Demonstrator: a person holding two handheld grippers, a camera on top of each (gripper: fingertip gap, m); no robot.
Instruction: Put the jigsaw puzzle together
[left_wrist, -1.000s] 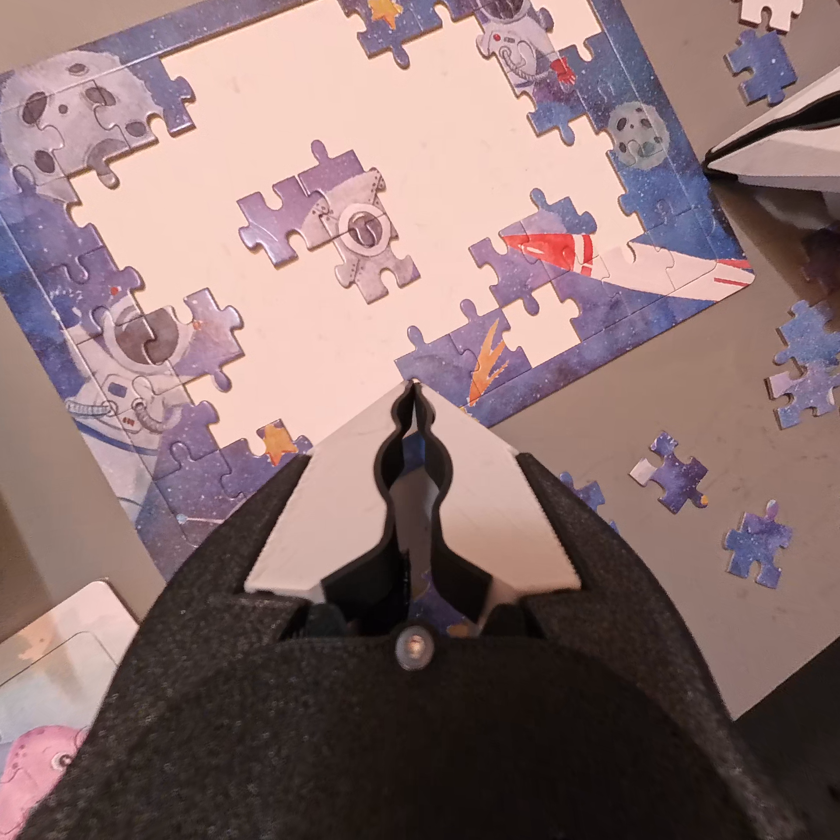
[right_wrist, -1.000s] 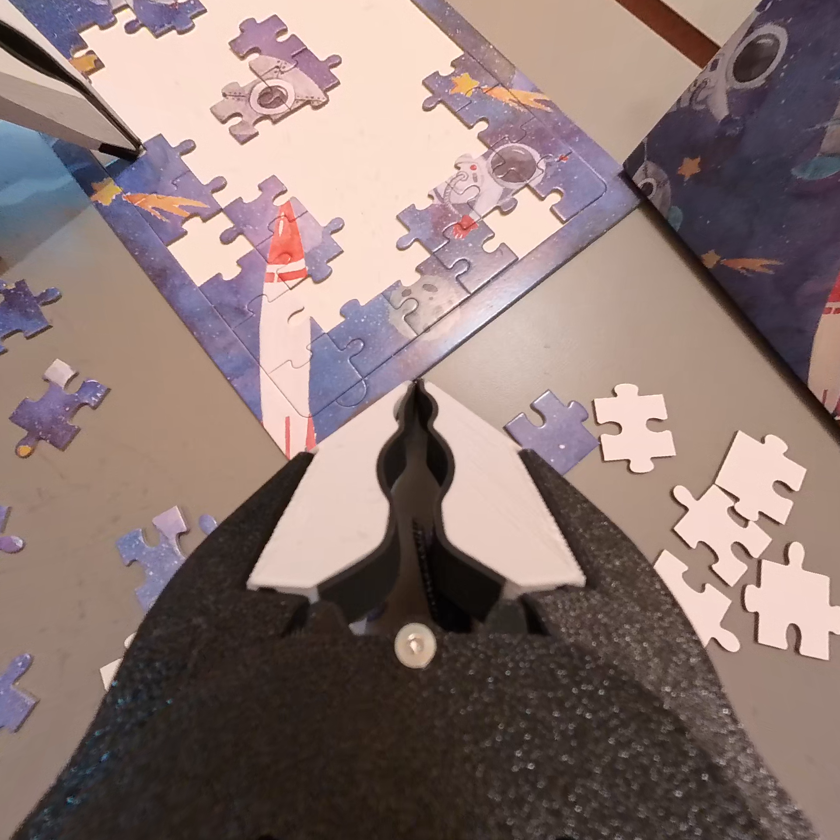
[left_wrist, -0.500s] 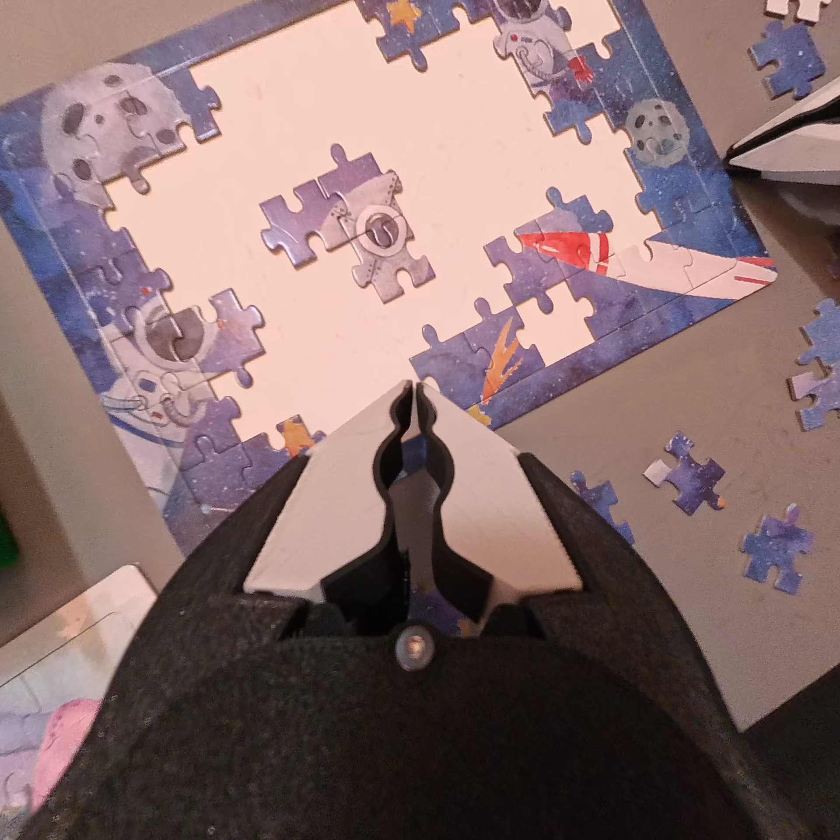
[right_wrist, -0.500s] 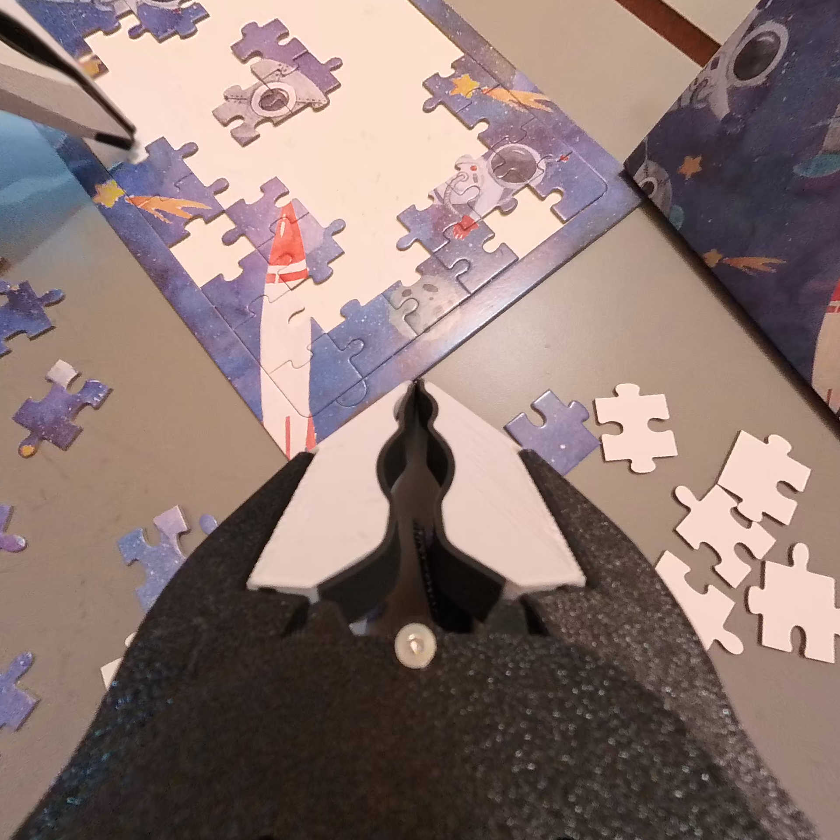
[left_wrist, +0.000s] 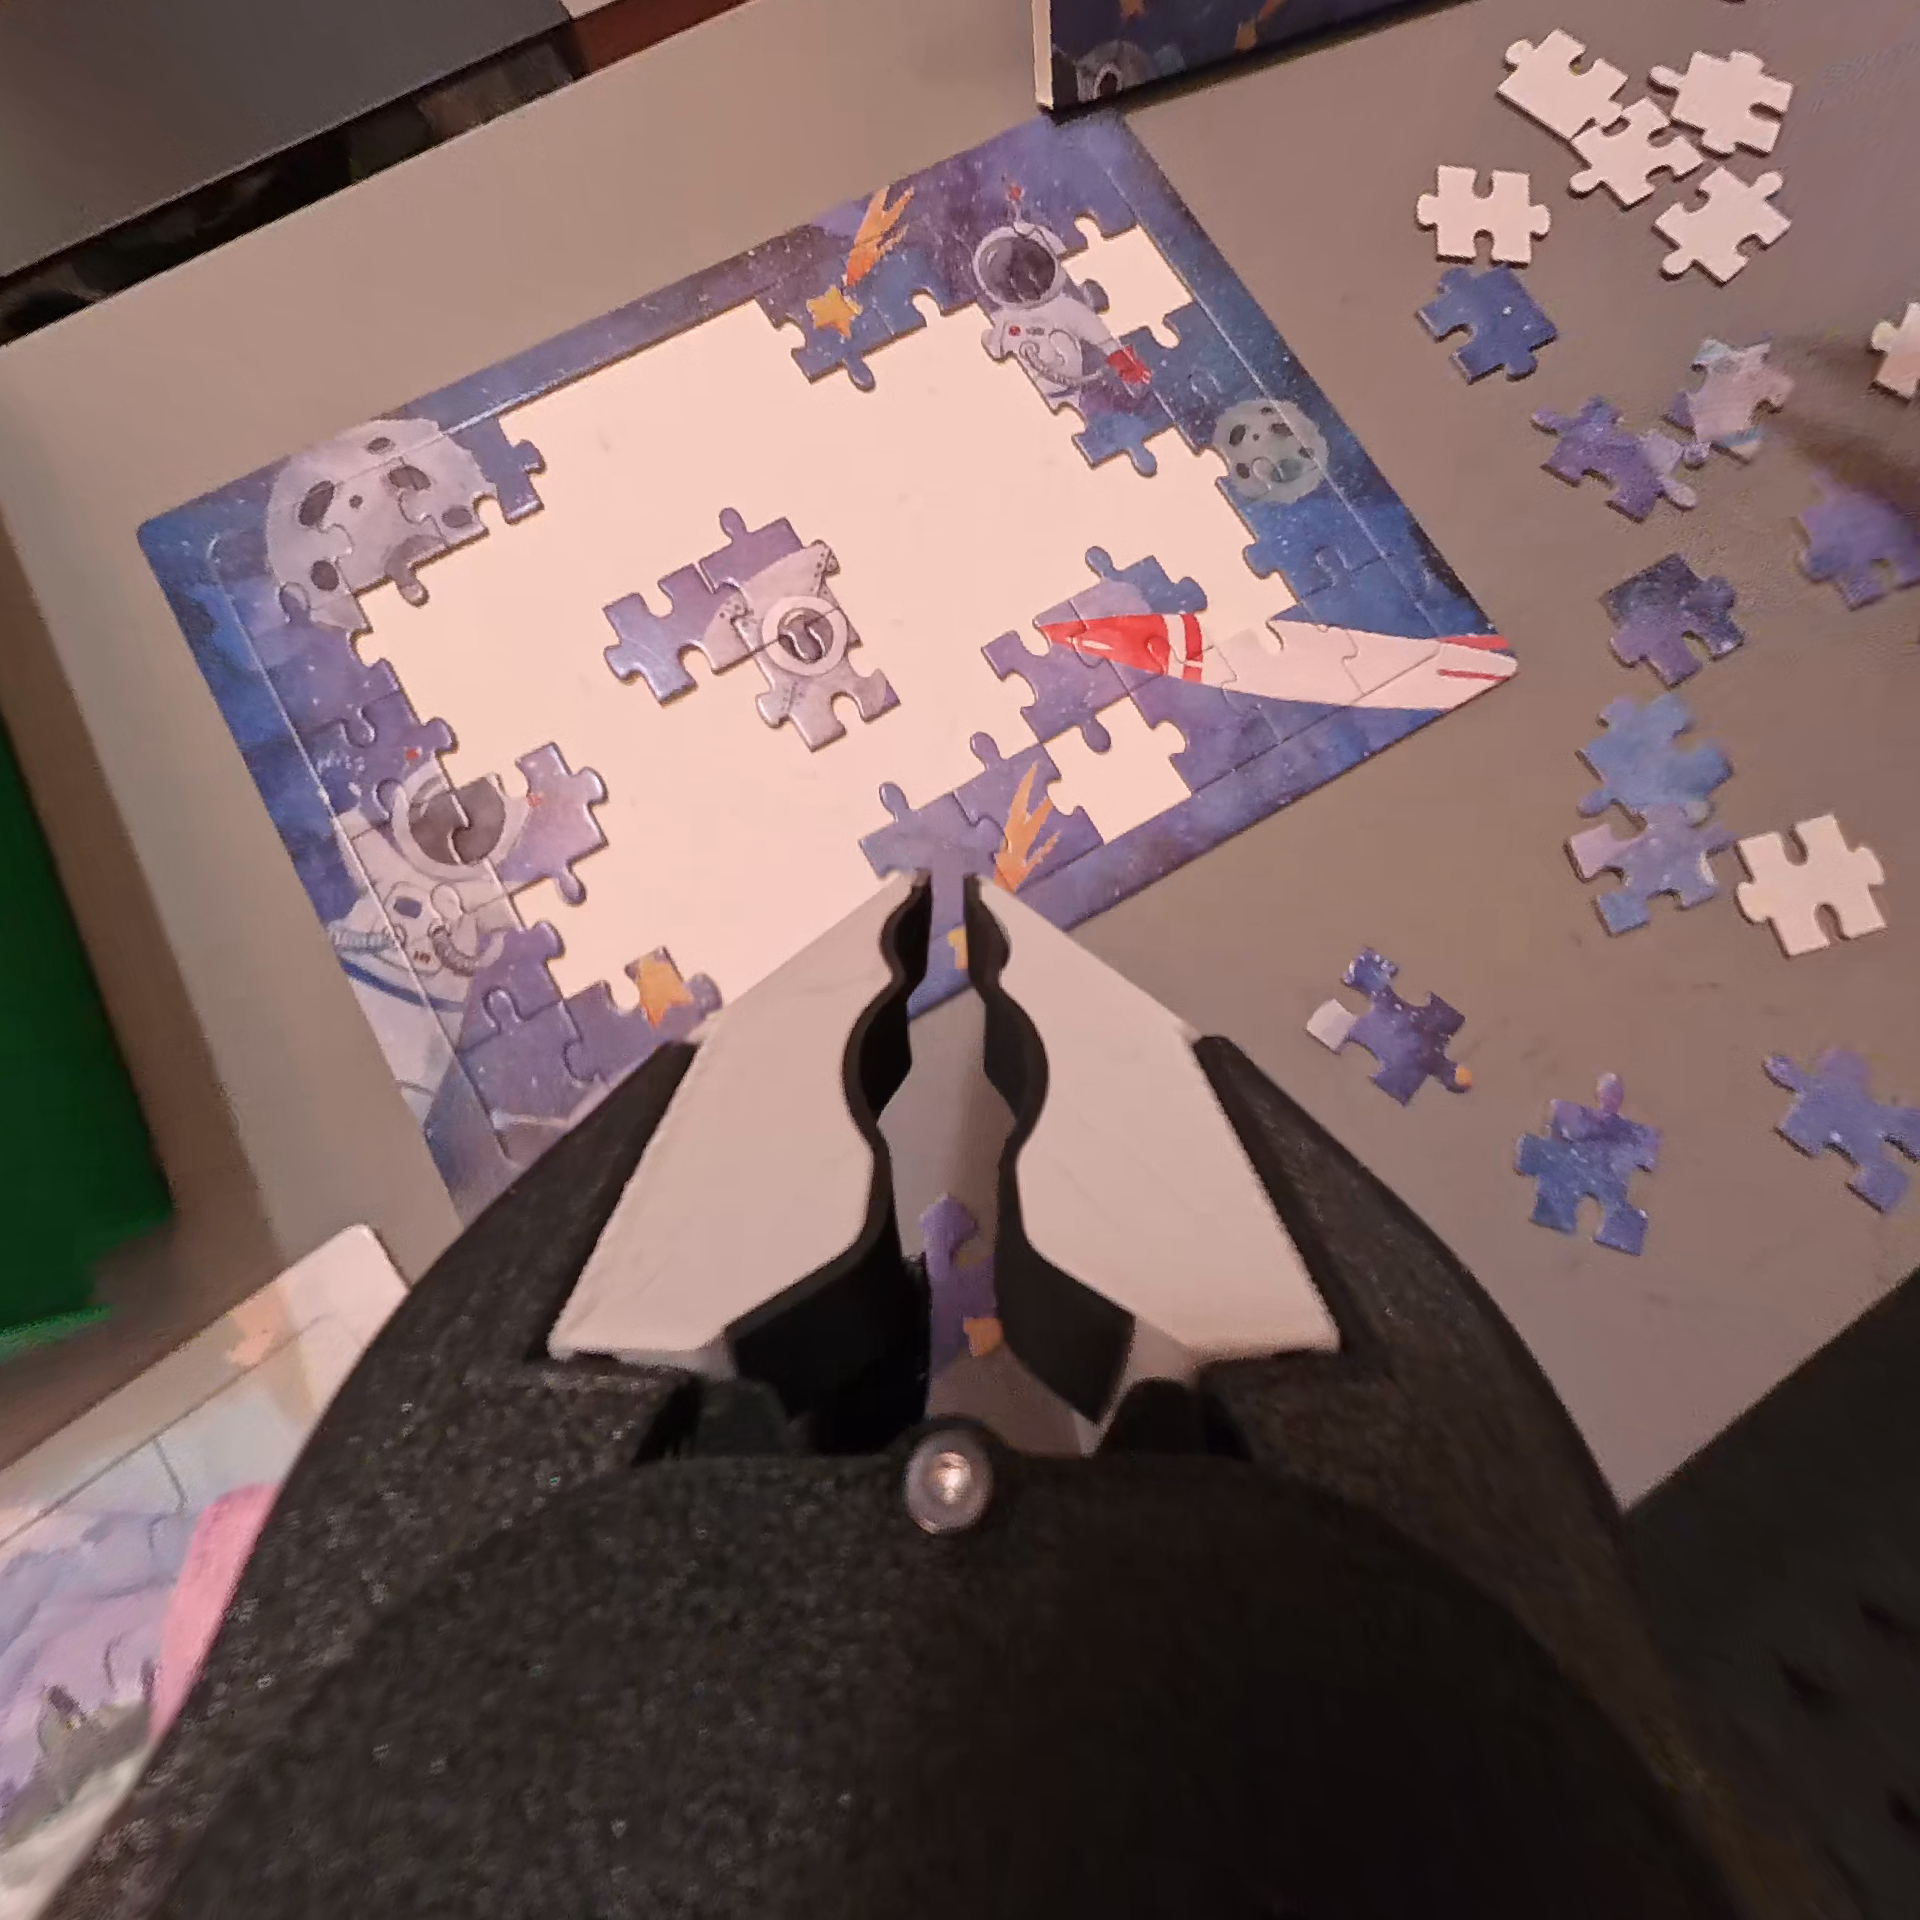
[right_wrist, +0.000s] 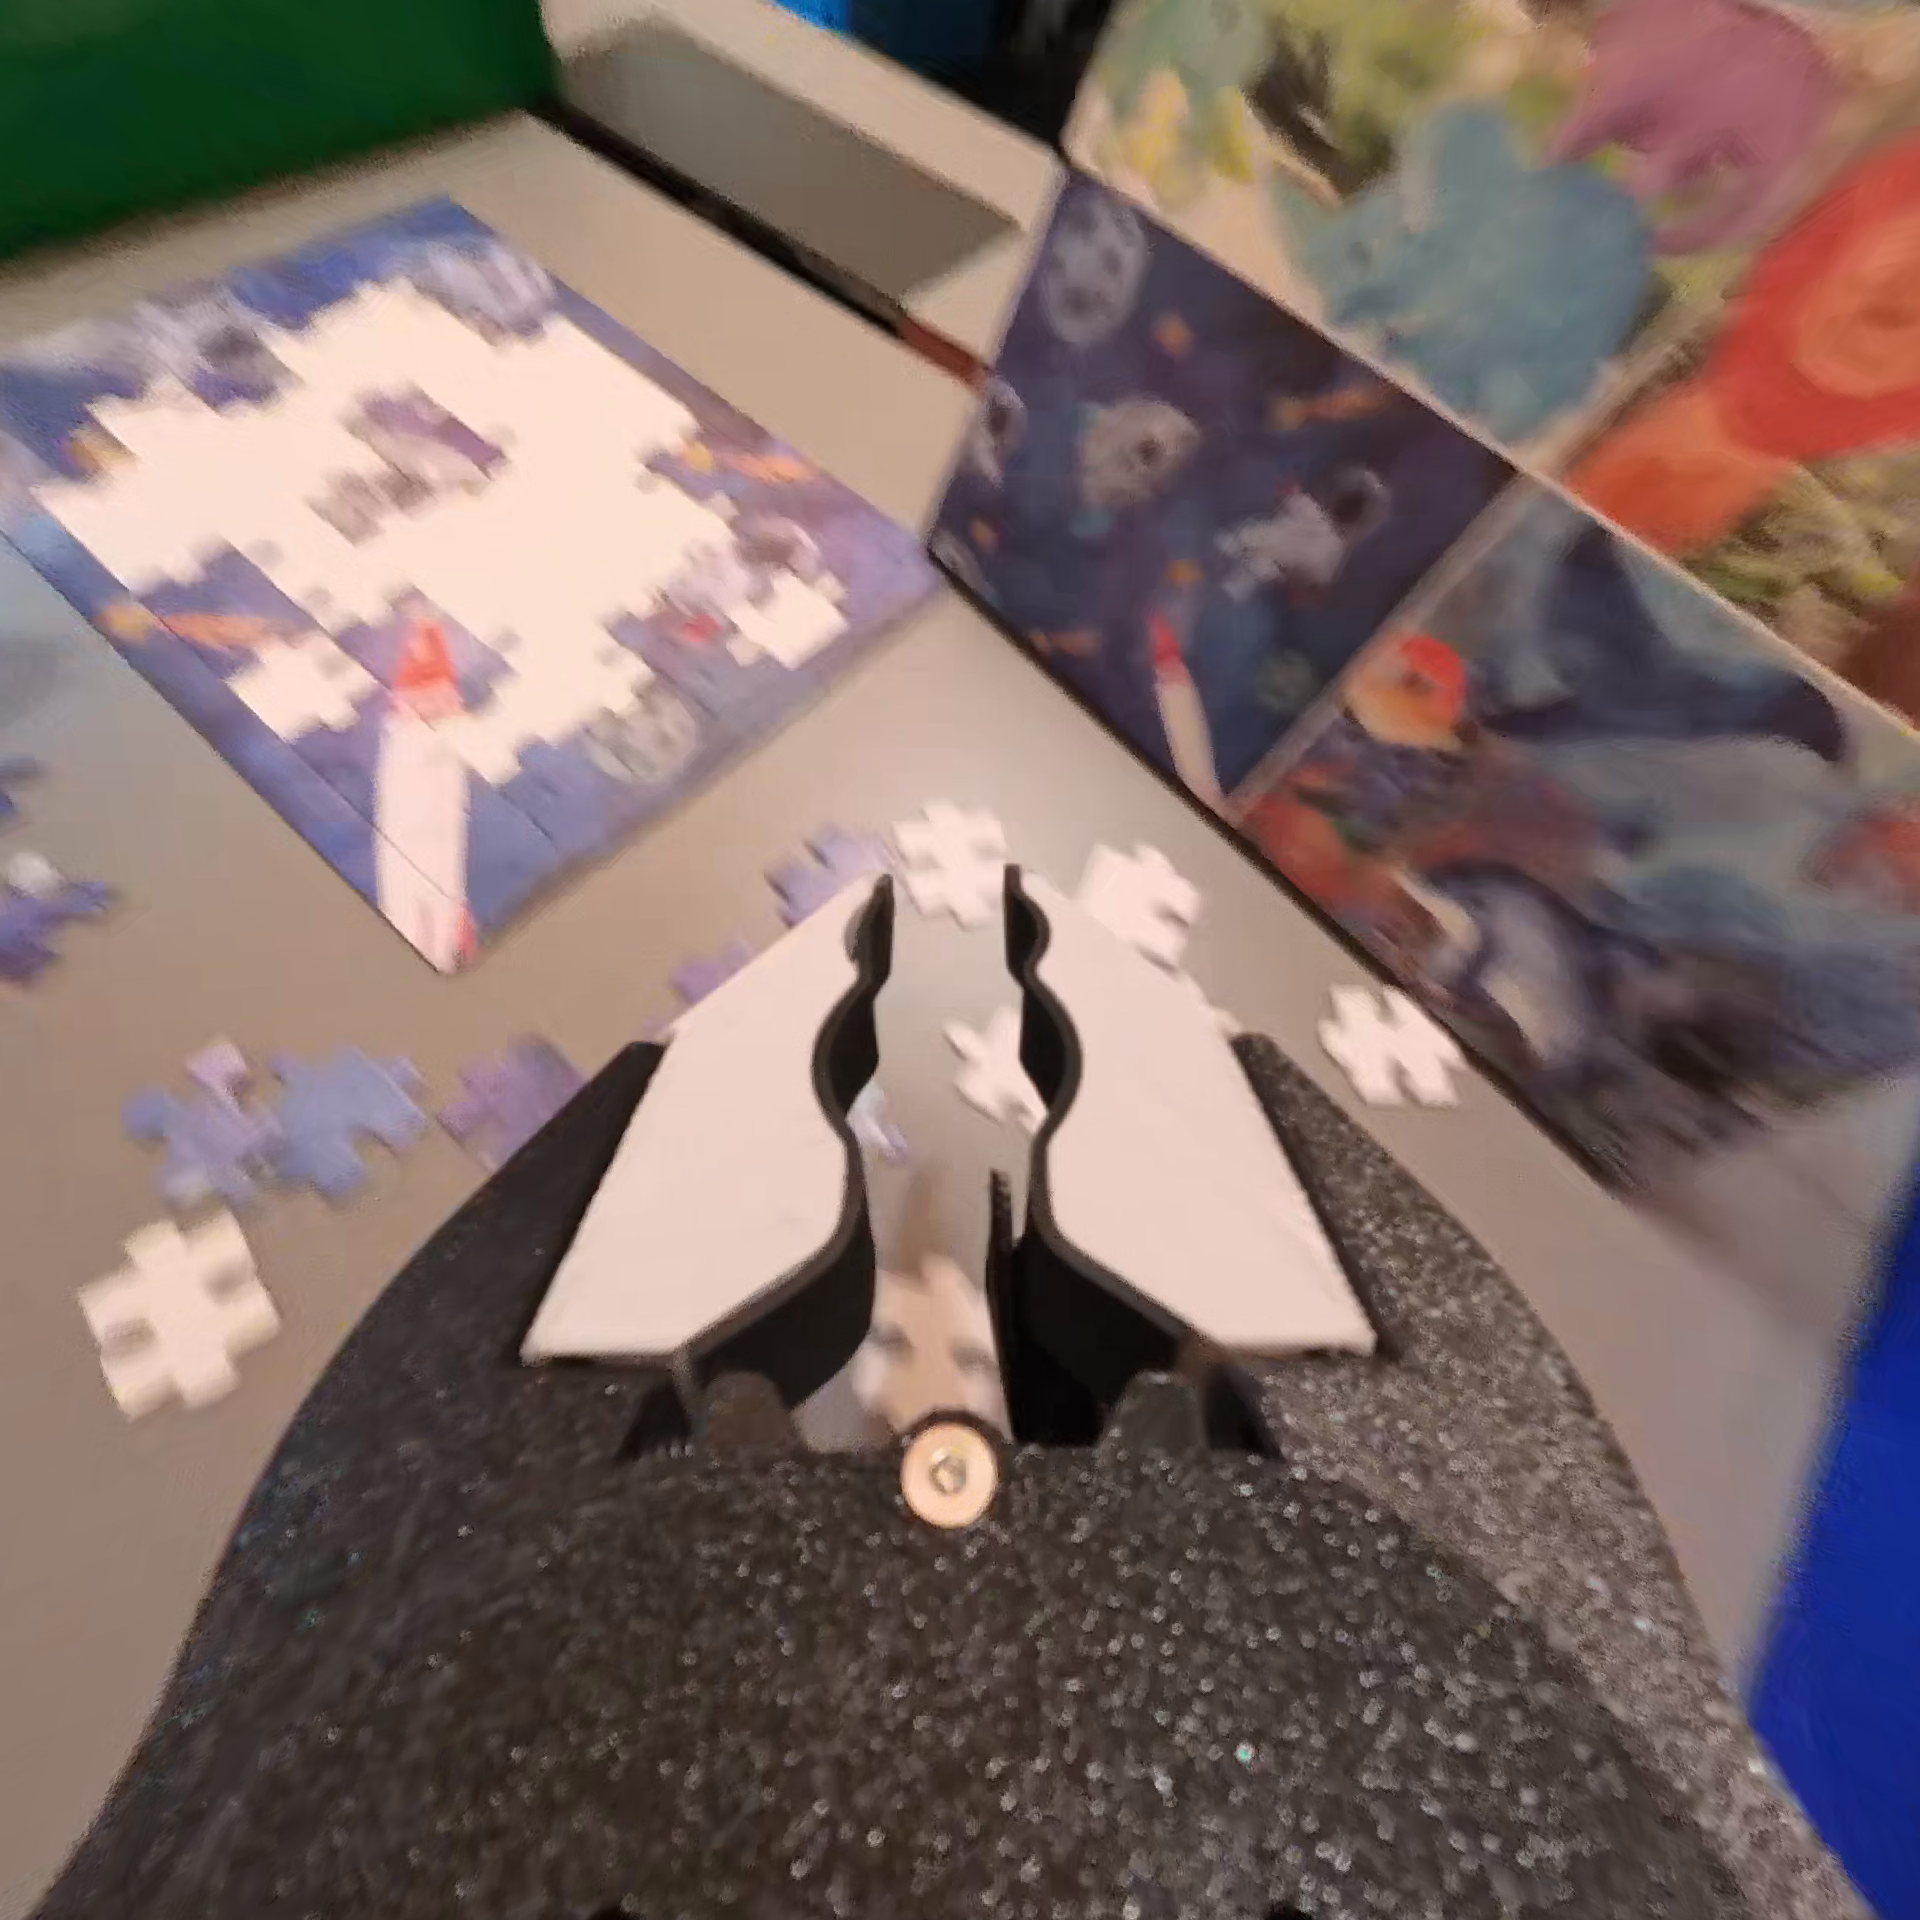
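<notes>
The space jigsaw board (left_wrist: 883, 468) lies on the grey table, its border and corners partly filled and its cream middle mostly bare. A small joined cluster (left_wrist: 758, 644) sits in the middle and a red-tipped rocket (left_wrist: 1247, 655) at the right. My left gripper (left_wrist: 945, 883) hovers over the board's near edge, all but shut with a thin gap, and holds nothing. My right gripper (right_wrist: 951, 883) is open and empty above face-down white pieces (right_wrist: 992, 1060). The board (right_wrist: 468, 488) is blurred at its left. Loose blue pieces (left_wrist: 1392, 1023) lie right of the board.
Several white face-down pieces (left_wrist: 1652, 135) lie at the far right. Puzzle boxes with colourful pictures (right_wrist: 1247, 520) stand along the right. Another picture board (left_wrist: 156, 1507) lies near left, beside a green object (left_wrist: 62, 1039). The table's edge (left_wrist: 1766, 1403) is near right. Spacing between my two grippers at the tips: around 30 centimetres.
My left gripper has pulled back and up from the board's near edge. My right gripper has swung right toward the face-down pieces, opened, and left the left wrist view.
</notes>
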